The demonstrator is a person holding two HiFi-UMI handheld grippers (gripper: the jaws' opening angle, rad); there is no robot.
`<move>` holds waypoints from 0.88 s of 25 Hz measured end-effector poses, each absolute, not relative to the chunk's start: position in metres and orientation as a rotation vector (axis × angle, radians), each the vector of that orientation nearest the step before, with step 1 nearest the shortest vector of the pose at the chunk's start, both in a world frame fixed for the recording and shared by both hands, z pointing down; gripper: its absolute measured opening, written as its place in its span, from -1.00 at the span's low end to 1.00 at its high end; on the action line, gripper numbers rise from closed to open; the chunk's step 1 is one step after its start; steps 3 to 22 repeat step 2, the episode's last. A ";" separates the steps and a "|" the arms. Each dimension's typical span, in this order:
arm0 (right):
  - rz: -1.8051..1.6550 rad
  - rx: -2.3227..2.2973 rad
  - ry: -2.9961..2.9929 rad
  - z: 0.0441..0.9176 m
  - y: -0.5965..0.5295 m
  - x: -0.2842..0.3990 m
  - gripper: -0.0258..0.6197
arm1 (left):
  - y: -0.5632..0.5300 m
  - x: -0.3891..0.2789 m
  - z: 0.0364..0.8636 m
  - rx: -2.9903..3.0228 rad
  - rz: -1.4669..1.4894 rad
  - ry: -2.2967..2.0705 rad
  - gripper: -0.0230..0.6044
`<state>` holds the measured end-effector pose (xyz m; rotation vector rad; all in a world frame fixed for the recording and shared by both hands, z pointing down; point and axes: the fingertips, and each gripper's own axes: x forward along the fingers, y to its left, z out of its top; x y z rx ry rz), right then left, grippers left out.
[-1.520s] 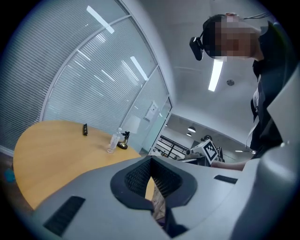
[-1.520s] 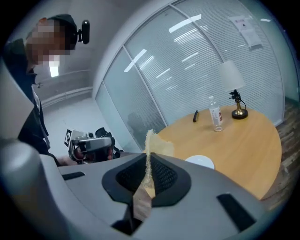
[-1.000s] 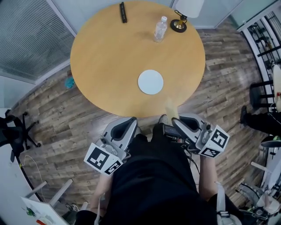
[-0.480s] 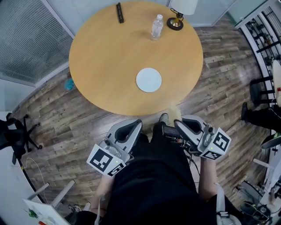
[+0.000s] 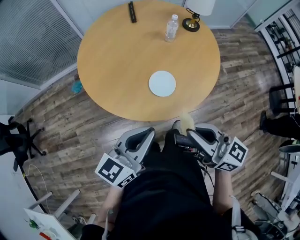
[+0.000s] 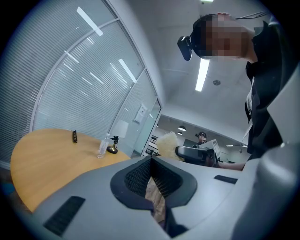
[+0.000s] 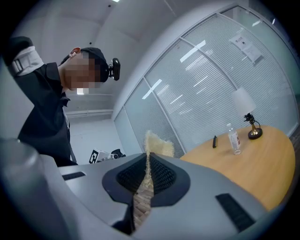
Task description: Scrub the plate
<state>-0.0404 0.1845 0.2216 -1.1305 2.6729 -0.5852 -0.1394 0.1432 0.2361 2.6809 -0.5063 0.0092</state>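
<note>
A round white plate [image 5: 162, 83], flat and matte with a plain, even face, lies on a round table [image 5: 117, 65] with a smooth honey-coloured wooden top. It sits on the half nearer the person, a little right of centre, and nothing touches it. Both tools hang below the table's near edge, over a grey-brown plank floor [image 5: 65, 126], well apart from the plate. The right gripper [image 7: 146, 169] has its black ribbed pads pinching a pale yellow, fuzzy scrubbing pad [image 7: 157, 146], whose ragged top stands up above the jaw tips. The left gripper [image 6: 152, 180] has its jaws pressed together with nothing between them (only floor planks show through the narrow slit behind the pads). At the table's far side stand a clear plastic water bottle [image 5: 171, 28] and a lamp with a brass-coloured base [image 5: 191, 24], close to each other, and a slim black bar-shaped object [image 5: 132, 11] lies further left.
</note>
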 end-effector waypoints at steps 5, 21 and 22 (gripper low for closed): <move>-0.583 -1.123 2.673 0.221 0.185 -0.041 -0.83 | 0.144 -0.140 0.237 2.681 0.011 -0.507 -0.89; -0.583 -1.123 2.673 0.221 0.185 -0.041 -0.83 | 0.144 -0.140 0.237 2.681 0.011 -0.507 -0.89; -0.583 -1.123 2.673 0.221 0.185 -0.041 -0.83 | 0.144 -0.140 0.237 2.681 0.011 -0.507 -0.89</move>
